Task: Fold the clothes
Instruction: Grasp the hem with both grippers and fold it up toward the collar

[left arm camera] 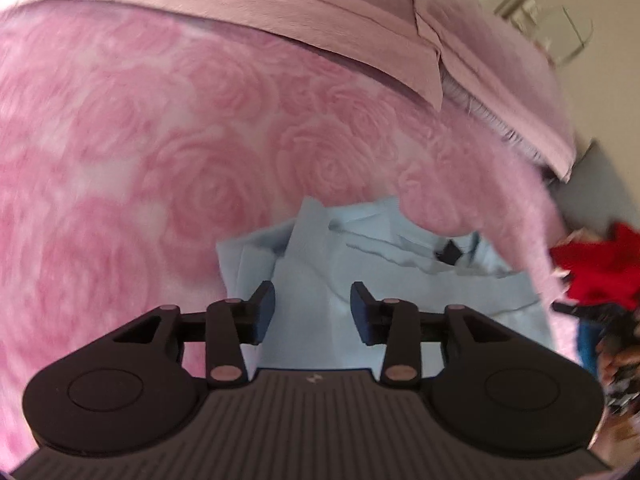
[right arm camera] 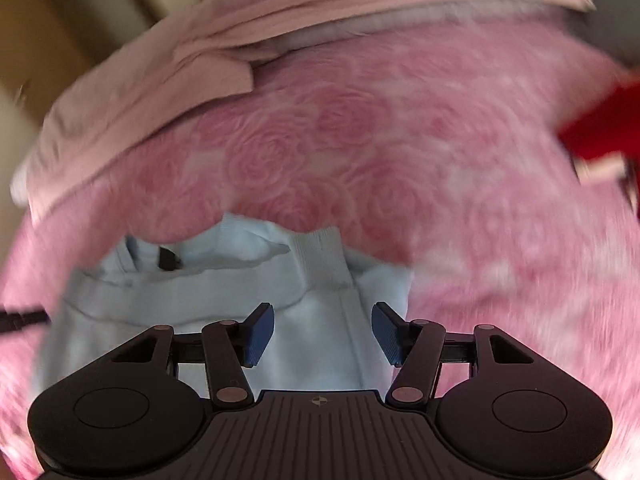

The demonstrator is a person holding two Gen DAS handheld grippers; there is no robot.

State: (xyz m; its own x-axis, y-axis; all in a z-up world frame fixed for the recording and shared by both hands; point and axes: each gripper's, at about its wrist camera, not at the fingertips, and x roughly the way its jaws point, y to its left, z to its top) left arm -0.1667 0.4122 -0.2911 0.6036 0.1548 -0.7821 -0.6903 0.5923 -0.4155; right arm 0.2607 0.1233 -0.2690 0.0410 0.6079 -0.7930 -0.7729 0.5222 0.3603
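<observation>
A light blue sweatshirt (left arm camera: 320, 264) lies partly folded on a pink rose-patterned blanket (left arm camera: 140, 140), its collar with a dark label (left arm camera: 450, 252) toward the right. My left gripper (left arm camera: 313, 312) hovers open over the garment, nothing between its blue pads. In the right wrist view the same sweatshirt (right arm camera: 224, 292) shows a ribbed cuff (right arm camera: 320, 256) laid across its body and the neck label (right arm camera: 166, 260) at the left. My right gripper (right arm camera: 323, 334) is open just above the sleeve, holding nothing.
A mauve folded duvet (left arm camera: 280, 4) lies across the far side of the bed (right arm camera: 192, 40). A red garment (left arm camera: 600, 268) sits at the blanket's right edge, also seen as the red garment (right arm camera: 604, 120). A beige wall and furniture (left arm camera: 560, 12) stand beyond.
</observation>
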